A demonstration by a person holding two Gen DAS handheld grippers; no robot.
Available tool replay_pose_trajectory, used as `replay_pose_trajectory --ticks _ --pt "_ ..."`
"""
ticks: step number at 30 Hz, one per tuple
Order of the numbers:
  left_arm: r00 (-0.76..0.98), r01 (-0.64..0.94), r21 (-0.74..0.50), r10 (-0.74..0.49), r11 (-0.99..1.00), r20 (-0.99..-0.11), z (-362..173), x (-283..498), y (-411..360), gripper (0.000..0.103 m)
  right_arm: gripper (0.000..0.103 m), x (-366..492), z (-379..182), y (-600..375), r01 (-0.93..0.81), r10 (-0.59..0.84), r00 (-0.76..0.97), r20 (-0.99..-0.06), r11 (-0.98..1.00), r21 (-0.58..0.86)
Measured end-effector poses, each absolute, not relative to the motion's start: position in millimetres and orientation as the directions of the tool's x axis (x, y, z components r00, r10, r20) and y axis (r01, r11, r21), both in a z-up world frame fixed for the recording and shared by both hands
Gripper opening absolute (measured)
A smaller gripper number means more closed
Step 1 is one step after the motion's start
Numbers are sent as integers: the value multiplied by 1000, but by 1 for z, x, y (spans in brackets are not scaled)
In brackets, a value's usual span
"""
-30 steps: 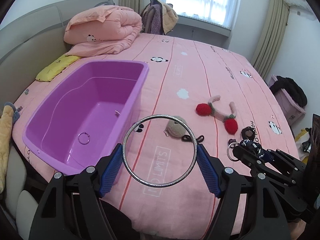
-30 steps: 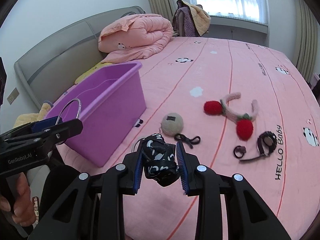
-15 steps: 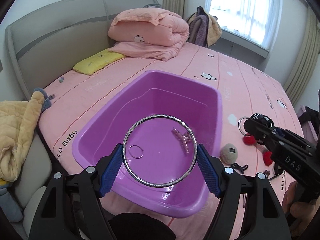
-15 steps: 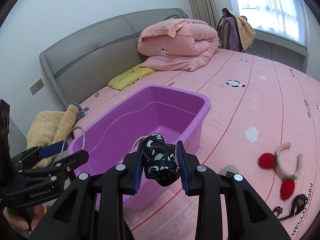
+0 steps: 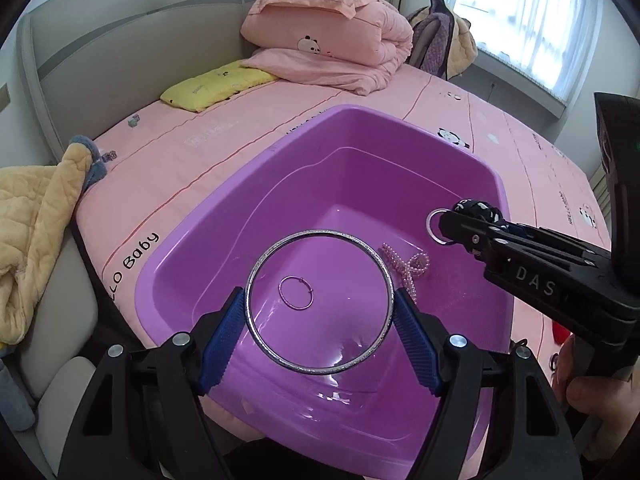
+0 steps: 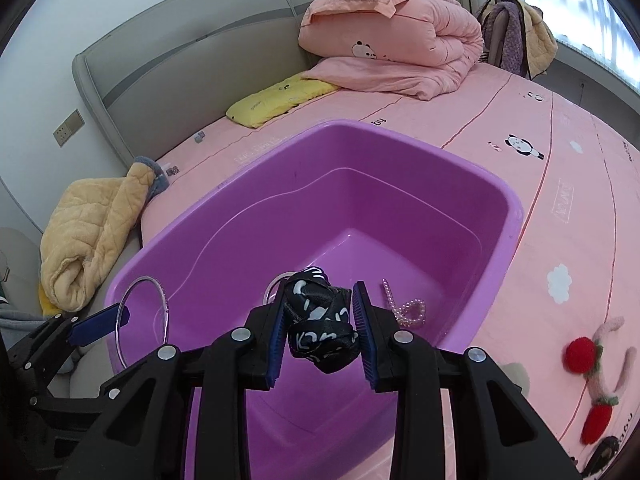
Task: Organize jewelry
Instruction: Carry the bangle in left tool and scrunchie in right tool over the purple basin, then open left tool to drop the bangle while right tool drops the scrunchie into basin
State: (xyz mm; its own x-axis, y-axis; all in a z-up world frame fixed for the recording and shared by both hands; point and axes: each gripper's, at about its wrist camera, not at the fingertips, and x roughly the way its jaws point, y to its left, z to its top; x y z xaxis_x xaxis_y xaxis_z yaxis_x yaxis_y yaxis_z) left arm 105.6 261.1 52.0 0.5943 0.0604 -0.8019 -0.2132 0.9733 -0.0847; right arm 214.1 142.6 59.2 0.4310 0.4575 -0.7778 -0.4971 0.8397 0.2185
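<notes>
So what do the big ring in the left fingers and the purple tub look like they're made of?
Bangle: probably metal, silvery with a sparkly textured rim, thin and rigid. Tub: likely moulded plastic, glossy purple, with highlights on its smooth floor and rounded rim.

A big shiny silver ring (image 5: 318,301) and a black knotted band with white marks (image 6: 320,318) hang over the purple tub (image 5: 400,132). Inside lie a small pink ring (image 5: 296,293) and pink beads (image 5: 408,266) (all loose).

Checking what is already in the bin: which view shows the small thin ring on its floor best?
The left wrist view: the small ring lies in plain sight on the purple bin's floor, framed by the held silver bangle. In the right wrist view I cannot find it, likely behind the right gripper.
</notes>
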Motion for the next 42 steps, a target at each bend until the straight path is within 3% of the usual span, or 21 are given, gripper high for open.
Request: replay_pose_trajectory --ticks 9,10,11,12,21,42 --pt "542 -243 -98 51 965 -838 34 110 266 72 35 227 38 148 -465 404 407 -819 864 195" --pt "539 -250 -97 55 963 -841 34 110 267 72 41 228 37 149 -463 401 407 -820 865 194" --pt "533 -256 -98 56 962 -844 33 110 268 73 53 228 37 150 -461 396 409 -822 867 188" --pt "531 -261 -102 55 960 -846 32 110 269 76 56 227 38 149 -459 393 414 -821 869 185" --pt "545 -279 -83 87 957 -834 40 105 270 86 56 225 42 142 -448 391 430 -814 875 183" --pt "564 -294 -53 129 954 -816 58 84 268 91 60 202 53 124 -409 387 457 -800 891 198"
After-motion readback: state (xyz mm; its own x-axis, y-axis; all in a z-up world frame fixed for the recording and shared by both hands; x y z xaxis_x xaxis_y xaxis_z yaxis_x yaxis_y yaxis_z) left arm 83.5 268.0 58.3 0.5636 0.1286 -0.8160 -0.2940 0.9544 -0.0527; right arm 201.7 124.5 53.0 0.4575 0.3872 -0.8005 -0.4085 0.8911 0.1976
